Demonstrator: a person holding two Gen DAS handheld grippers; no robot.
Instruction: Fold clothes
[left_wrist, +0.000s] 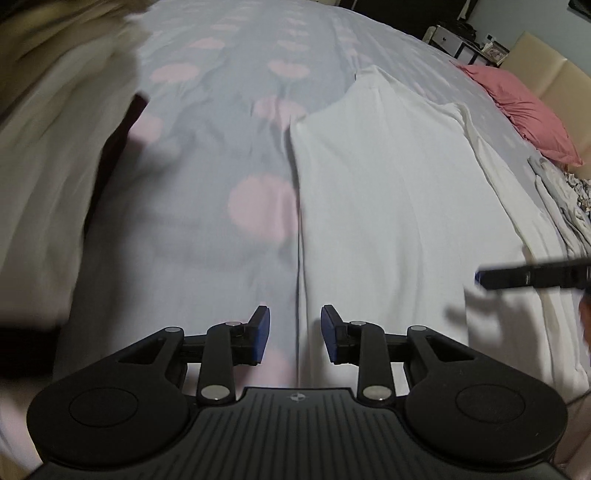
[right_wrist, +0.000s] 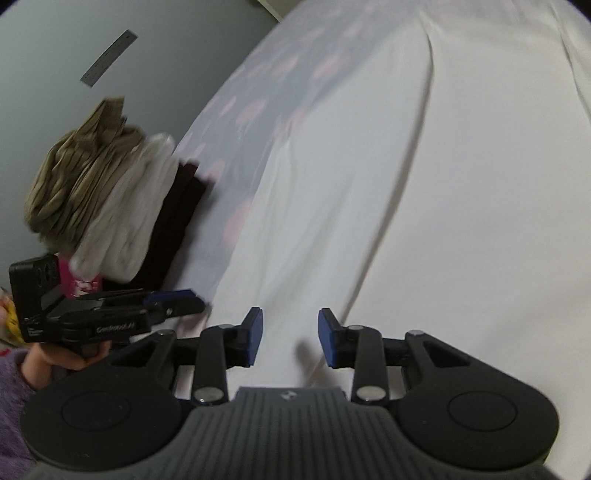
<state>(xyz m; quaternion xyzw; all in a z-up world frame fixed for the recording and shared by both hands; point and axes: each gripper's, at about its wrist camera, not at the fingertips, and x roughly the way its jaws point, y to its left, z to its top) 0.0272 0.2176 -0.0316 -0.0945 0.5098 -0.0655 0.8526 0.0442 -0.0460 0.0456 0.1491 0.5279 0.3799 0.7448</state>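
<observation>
Two grippers, both with jaws apart and nothing between the pads. Left gripper (left_wrist: 294, 334) hovers over the near left edge of the white garment (left_wrist: 388, 221), which lies spread flat on the pink-spotted bedsheet (left_wrist: 207, 147). Right gripper (right_wrist: 290, 338) hangs above the same white garment, further onto the cloth; whether either touches the fabric I cannot tell. Stack of folded clothes (right_wrist: 107, 206) sits left of the garment, near the bed edge; pink pillow (left_wrist: 524, 110) lies beyond the garment's far right side. The fold looks not yet started.

Risks, as a judgement: pinching at that edge may catch the bedsheet along with the garment, since white on pale reads poorly. Uneven grabs by the two grippers would skew the fold. A wide leftward swing could knock the stack over.
</observation>
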